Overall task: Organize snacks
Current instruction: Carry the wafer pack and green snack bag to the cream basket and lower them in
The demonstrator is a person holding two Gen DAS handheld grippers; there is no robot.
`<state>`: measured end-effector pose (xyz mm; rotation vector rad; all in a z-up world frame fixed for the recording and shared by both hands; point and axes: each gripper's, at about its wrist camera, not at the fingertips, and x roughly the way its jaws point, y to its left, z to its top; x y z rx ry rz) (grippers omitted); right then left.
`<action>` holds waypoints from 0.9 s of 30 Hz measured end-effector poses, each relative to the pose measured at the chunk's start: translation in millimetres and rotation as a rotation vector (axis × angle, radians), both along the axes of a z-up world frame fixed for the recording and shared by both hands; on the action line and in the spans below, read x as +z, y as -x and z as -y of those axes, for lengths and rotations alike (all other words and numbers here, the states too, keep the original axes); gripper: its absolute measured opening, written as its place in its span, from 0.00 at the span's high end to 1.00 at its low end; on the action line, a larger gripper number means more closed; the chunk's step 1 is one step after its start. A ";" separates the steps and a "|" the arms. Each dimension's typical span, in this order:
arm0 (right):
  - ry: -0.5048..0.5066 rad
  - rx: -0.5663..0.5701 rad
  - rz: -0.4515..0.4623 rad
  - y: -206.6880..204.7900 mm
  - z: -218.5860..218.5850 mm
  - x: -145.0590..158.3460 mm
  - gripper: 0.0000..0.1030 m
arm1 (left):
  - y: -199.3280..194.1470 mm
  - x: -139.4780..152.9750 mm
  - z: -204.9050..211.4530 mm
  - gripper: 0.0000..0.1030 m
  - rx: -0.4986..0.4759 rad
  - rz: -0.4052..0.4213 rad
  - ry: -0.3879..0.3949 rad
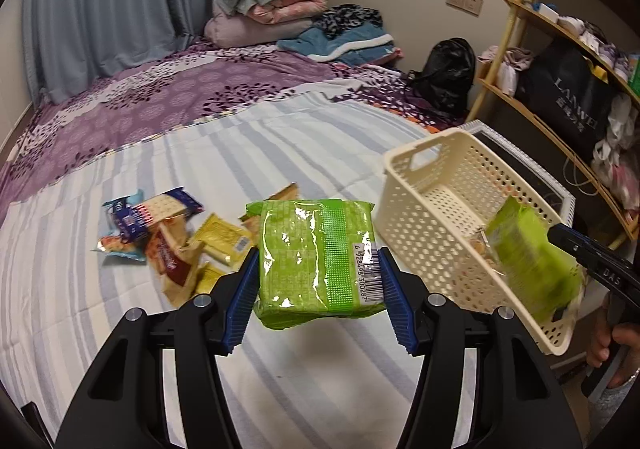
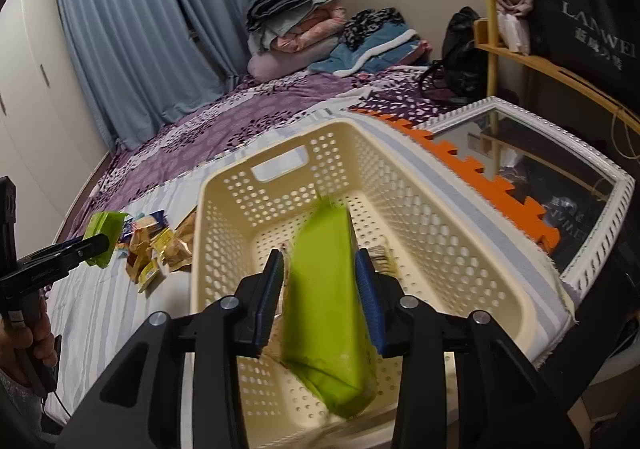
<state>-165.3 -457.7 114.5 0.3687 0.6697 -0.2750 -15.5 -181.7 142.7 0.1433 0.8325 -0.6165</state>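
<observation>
Striped bedsheet — blue curtains behind

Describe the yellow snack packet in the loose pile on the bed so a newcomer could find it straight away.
Start at the blue-and-white striped bed sheet, left of the cream perforated plastic basket. A loose pile of snack wrappers lies there. At the pile's right edge, nearest the basket, sits the flat square yellow packet: the only plain yellow one with a small barcode label, beside red, tan and blue wrappers.
</observation>
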 end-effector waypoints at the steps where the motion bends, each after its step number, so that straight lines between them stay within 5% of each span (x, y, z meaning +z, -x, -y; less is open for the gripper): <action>1: 0.002 -0.010 0.004 1.9 1.2 0.8 0.56 | 2.1 0.5 4.8 0.43 -0.012 0.000 0.000; 9: 0.007 -0.032 0.019 9.2 9.6 1.9 0.53 | 24.4 4.7 46.3 0.43 -0.133 -0.002 -0.004; 13: -0.002 -0.050 0.040 16.0 14.6 3.5 0.40 | 39.5 3.0 70.3 0.43 -0.207 -0.016 -0.005; 27: -0.014 -0.107 0.045 34.3 29.1 2.0 0.38 | 93.5 1.8 138.2 0.43 -0.445 -0.028 0.013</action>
